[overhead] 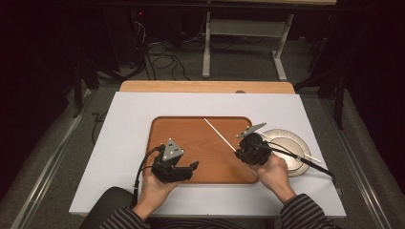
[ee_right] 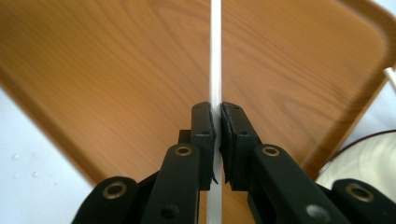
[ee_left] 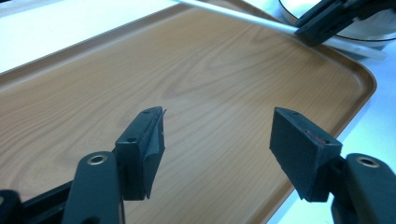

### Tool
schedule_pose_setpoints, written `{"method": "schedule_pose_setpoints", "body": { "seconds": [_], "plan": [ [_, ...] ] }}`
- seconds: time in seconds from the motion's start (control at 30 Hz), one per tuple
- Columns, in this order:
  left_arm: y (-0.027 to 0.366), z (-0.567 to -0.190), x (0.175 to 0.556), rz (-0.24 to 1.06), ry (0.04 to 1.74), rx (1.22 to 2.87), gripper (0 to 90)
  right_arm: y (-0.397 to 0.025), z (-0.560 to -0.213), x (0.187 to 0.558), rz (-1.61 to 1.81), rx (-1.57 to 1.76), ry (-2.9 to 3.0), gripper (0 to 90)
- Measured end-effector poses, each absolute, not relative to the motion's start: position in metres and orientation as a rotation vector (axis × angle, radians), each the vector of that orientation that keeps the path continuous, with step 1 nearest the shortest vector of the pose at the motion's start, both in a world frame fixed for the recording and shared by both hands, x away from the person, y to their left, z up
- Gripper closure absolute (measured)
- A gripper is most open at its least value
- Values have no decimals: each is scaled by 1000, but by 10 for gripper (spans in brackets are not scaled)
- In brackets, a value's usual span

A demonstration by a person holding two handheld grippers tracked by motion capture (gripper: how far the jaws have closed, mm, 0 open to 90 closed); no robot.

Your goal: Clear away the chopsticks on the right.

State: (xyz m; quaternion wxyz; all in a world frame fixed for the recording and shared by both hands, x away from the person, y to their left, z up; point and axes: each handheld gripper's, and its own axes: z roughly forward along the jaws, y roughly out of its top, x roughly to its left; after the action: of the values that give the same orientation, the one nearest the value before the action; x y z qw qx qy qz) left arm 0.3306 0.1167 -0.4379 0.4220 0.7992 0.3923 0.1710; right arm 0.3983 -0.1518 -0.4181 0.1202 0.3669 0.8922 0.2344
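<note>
Here, your right gripper (ee_right: 217, 140) pinches a thin white stick (ee_right: 215, 56) between its two black jaws, which are pressed nearly together with only the stick's width between them. The stick is slender, straight, smooth and plain white, like a chopstick or a straw; you cannot tell which. In the high view it runs diagonally from your right gripper (overhead: 241, 151) up and to the left, its free end hanging over the middle of the wooden tray (overhead: 162, 129). The tray is orange-brown with wood grain, a raised rim and rounded corners, and it lies on a white table (overhead: 124, 114). Just right of the tray sits a round pale plate (overhead: 291, 138) with a dark rim, and a second white stick (overhead: 313, 156) lies across it. Your left gripper (overhead: 184, 171) hovers over the tray's near left part, its jaws spread wide and holding nothing. In the left gripper view the held stick (ee_left: 233, 15) crosses the tray's far corner.
</note>
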Motion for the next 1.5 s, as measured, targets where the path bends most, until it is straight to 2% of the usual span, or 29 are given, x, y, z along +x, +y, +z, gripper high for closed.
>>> {"method": "schedule_pose_setpoints", "body": {
  "seconds": [0.53,1.27,1.5],
  "plan": [
    [113,-442,330,429,985,2016,357,-144,-454,412,492,1107,2622,850],
    [111,-442,328,426,984,2020,356,-147,-454,415,479,1143,2573,844],
    [111,-443,329,425,982,2023,356,-148,-455,415,484,1138,2567,810]
  ]
}}
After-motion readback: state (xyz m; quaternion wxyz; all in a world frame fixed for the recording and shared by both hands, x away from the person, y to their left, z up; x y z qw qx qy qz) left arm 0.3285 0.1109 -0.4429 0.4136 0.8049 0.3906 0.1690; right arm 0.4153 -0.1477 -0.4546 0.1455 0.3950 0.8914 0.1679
